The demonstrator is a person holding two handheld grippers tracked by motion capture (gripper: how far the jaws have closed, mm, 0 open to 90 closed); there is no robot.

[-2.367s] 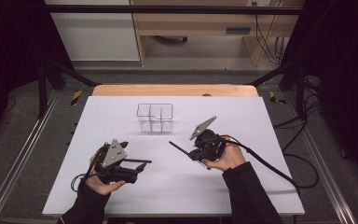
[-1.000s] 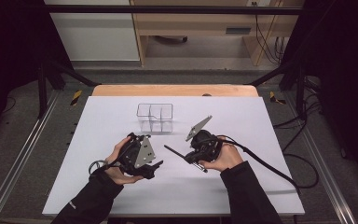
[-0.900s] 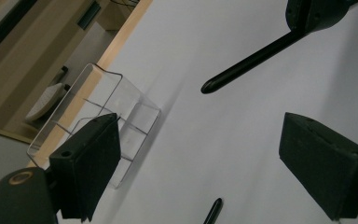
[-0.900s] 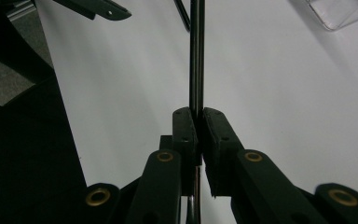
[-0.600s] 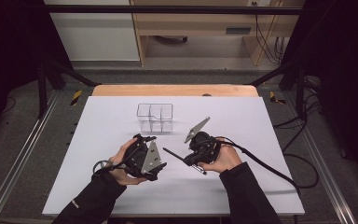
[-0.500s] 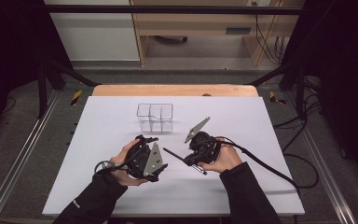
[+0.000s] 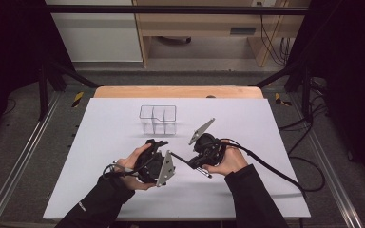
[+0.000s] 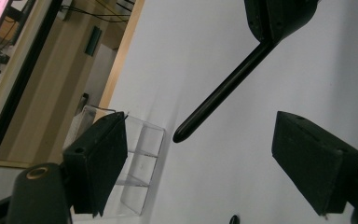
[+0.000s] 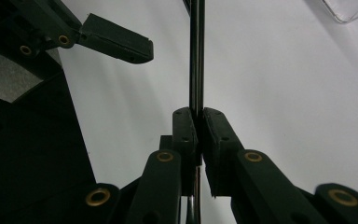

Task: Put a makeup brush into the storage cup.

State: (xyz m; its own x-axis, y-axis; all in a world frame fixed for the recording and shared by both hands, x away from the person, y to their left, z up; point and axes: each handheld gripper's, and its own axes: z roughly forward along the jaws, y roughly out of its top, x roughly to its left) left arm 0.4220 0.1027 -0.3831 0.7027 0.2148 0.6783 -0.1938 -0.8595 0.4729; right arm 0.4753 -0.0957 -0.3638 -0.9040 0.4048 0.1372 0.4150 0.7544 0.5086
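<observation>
The right gripper [image 9: 198, 116] has its fingers [image 9: 183, 135] pressed flat against a thin black rod [image 9: 196, 56], clamping it near one end so that the long free part runs straight out ahead. In the high view the same black rod [image 7: 183, 160] reaches from the right gripper [image 7: 204, 152] toward the left gripper [image 7: 154, 164], both near the middle of the worktop [image 7: 100, 156], closer to its near edge than its far one. The left gripper [image 8: 214, 154] has its fingers [image 8: 98, 163] spread wide with nothing between them; the rod's rounded tip [image 8: 182, 135] hangs in the gap ahead of them, touching neither pad.

The step in hand looks like a handover of the rod, or a second grip on it. To do it well, the left fingers should come forward until the rod lies between the two pads, well back from the tip, and close squarely across it. The right grip should hold firm until the left has closed, since a thin round rod could roll or pivot.

A clear plastic compartment tray [image 7: 158, 118] stands farther off toward the far edge, well apart from both grippers, possibly where the rod is bound.
</observation>
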